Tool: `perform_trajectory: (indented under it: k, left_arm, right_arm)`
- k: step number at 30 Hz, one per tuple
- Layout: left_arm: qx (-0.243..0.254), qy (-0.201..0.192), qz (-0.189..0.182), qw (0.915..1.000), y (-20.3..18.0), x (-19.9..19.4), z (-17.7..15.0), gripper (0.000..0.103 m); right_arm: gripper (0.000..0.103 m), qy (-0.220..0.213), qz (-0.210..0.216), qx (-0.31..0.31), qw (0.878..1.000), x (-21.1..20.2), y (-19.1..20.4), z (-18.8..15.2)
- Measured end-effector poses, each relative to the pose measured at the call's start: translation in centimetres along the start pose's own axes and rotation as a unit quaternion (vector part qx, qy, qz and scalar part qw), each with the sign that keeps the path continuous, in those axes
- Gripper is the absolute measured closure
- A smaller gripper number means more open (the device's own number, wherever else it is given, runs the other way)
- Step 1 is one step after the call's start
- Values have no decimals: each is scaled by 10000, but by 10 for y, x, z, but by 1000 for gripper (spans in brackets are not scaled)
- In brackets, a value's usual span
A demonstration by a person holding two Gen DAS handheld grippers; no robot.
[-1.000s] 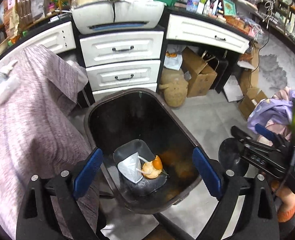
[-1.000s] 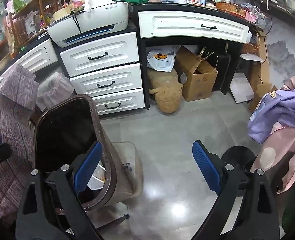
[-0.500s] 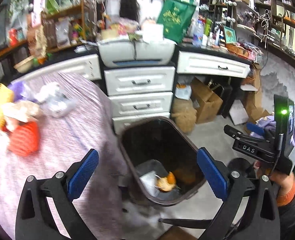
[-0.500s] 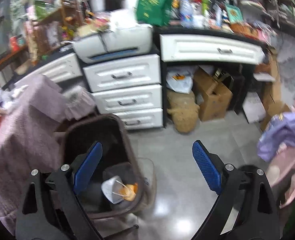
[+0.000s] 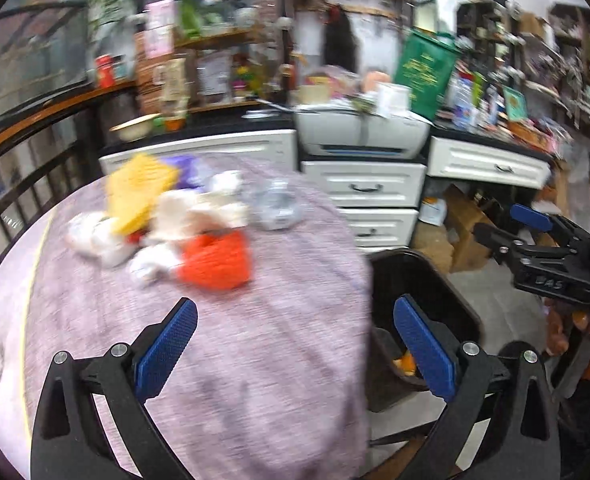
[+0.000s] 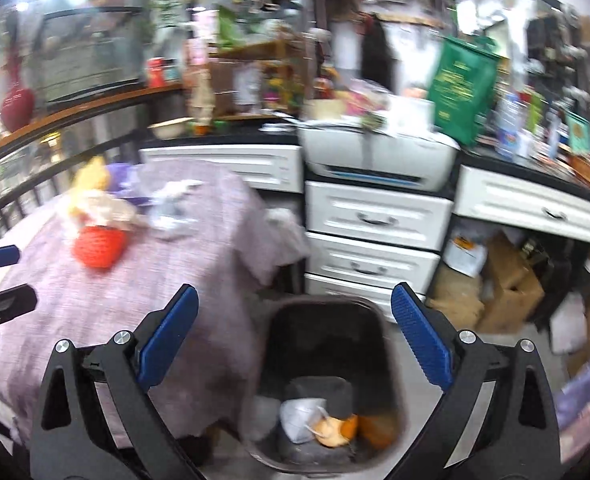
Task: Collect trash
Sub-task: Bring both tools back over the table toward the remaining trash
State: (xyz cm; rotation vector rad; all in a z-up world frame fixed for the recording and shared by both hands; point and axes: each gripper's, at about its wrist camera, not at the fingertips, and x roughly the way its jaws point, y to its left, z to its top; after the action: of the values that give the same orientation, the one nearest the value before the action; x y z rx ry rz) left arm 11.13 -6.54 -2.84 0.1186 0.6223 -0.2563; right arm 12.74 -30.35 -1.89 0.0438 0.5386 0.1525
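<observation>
The trash pile is heaped mid-table on the purple tablecloth, ahead and slightly left of the wide-open, empty left gripper, judged nearer; the equally open, empty right gripper is held over the bin.

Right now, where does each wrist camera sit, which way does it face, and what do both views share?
Left wrist: on the left gripper, facing the mauve cloth-covered table and its blurred litter pile; its open blue-padded fingers show, plus the right gripper and its hand.
Right wrist: on the right gripper, above the dark brown trash bin; open fingers show, left gripper at the left edge.
Shared: table, bin, red-orange net item, white drawers.
</observation>
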Motion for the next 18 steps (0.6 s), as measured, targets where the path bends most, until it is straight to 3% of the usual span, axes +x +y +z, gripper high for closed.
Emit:
perform_trajectory:
  k: [9, 18]
  left_arm:
    - [-817, 77, 813, 9933, 113, -25, -33, 6]
    - [-1327, 274, 711, 9882, 160, -19, -45, 6]
  right_arm:
    - [7, 229, 1034, -567, 9928, 30, 73, 23]
    - [8, 835, 1700, -806, 9786, 75, 138, 29]
